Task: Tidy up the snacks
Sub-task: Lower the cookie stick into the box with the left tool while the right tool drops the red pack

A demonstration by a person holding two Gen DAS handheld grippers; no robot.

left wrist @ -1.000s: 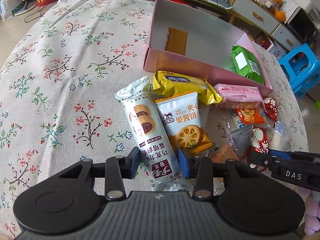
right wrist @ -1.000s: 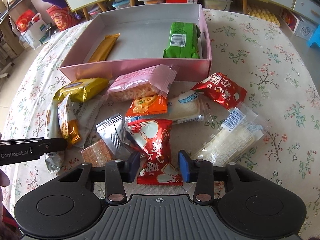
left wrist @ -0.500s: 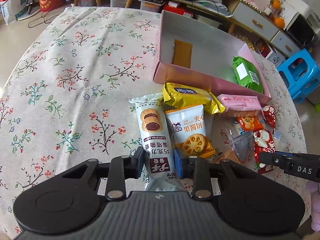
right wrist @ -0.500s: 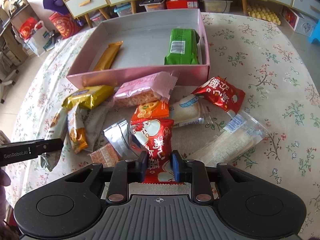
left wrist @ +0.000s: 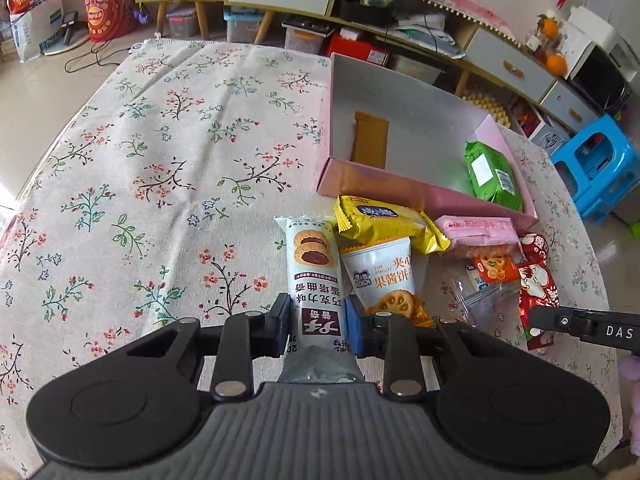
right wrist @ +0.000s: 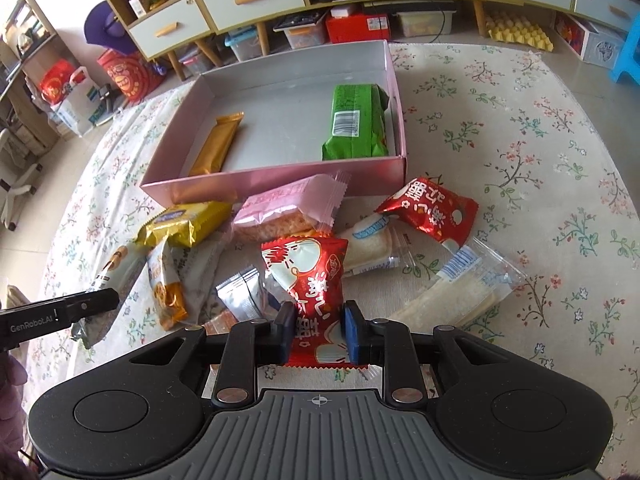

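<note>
Snacks — loose foil and plastic packets heaped at frame centre below the pink cardboard box (right wrist: 280, 184) | left gripper (left wrist: 316, 326) clenched on white chocolate-tart biscuit packet (left wrist: 314, 276) | right gripper (right wrist: 319, 330) clenched on red rice-cracker packet (right wrist: 316, 280) — both gripped by near ends, presumably for boxing.

Round table under a pale cloth printed with flowering twigs (left wrist: 160, 168). On the cloth: open pink cardboard box with silver lining (right wrist: 280, 180). Just in front of it, a loose heap of packets: yellow foil biscuit pack (right wrist: 188, 220), pink wafer wrapper (right wrist: 288, 208), red rice-cracker bag (right wrist: 432, 208), clear sleeve of white crackers (right wrist: 452, 292).
</note>
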